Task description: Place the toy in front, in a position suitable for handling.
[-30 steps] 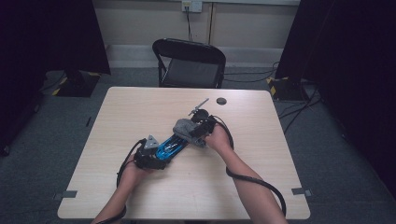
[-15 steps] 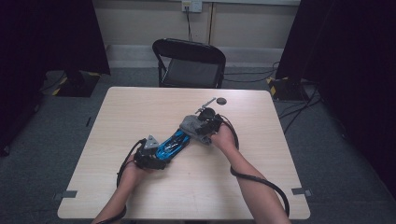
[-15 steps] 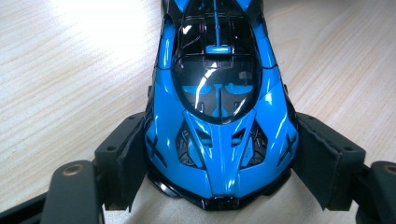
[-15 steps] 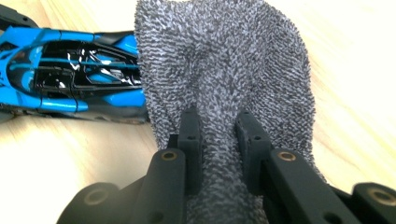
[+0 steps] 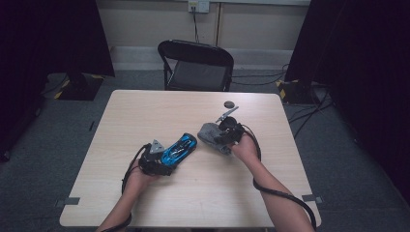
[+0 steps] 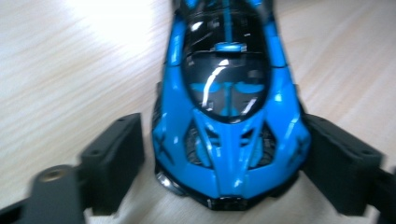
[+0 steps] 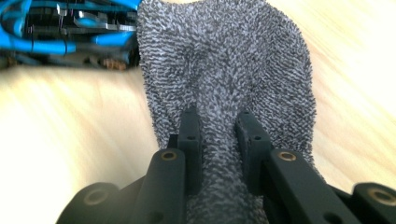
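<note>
Left tool [image 6: 219,163] wide around blue toy car [image 6: 229,98], right tool [image 7: 218,135] pinching grey cloth [image 7: 224,60], no legible writing

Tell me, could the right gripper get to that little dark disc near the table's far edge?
Probably yes: the tabletop between the right gripper and the disc looks bare, but its fingers pinch a grey cloth.

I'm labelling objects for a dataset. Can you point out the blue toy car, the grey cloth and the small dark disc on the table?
blue toy car [image 6: 226,88]: left gripper view, its dark cabin glass.
grey cloth [image 7: 224,65]: right gripper view, the middle of its knit.
small dark disc [image 5: 229,104]: high view, its top face.
</note>
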Available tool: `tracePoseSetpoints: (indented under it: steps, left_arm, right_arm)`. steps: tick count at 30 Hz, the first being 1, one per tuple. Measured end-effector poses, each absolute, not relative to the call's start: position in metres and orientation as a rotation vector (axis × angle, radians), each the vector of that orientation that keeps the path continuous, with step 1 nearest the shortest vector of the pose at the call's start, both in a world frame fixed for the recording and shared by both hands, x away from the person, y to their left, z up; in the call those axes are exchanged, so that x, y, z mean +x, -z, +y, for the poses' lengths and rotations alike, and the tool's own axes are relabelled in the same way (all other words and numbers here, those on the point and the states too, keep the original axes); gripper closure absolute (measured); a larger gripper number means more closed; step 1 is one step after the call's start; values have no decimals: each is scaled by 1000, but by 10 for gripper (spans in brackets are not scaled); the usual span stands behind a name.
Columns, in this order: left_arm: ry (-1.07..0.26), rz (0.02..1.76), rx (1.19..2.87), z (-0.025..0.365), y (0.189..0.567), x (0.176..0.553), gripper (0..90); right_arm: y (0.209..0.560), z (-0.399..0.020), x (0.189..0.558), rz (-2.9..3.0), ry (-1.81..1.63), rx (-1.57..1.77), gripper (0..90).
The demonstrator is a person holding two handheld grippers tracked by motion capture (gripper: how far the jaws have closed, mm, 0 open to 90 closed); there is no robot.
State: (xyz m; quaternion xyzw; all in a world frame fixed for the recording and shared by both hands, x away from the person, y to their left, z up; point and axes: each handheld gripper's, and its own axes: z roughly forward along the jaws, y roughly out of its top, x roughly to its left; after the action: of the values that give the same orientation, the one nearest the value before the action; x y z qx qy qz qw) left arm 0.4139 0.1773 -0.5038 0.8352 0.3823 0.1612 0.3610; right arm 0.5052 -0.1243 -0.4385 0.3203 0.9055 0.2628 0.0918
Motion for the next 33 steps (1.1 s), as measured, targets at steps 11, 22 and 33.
tracePoseSetpoints:
  steps: [11,22,33]
  left_arm:
    - [-414,990,2145,179,504,410,140]
    - [-369,996,2019,192,470,409,148]
    - [-332,988,2078,169,458,437,345]
  right_arm:
    - [448,-147,480,2709,-814,943,750]
    - [452,-144,467,2741,-823,886,745]
    - [461,-132,460,2759,-846,893,733]
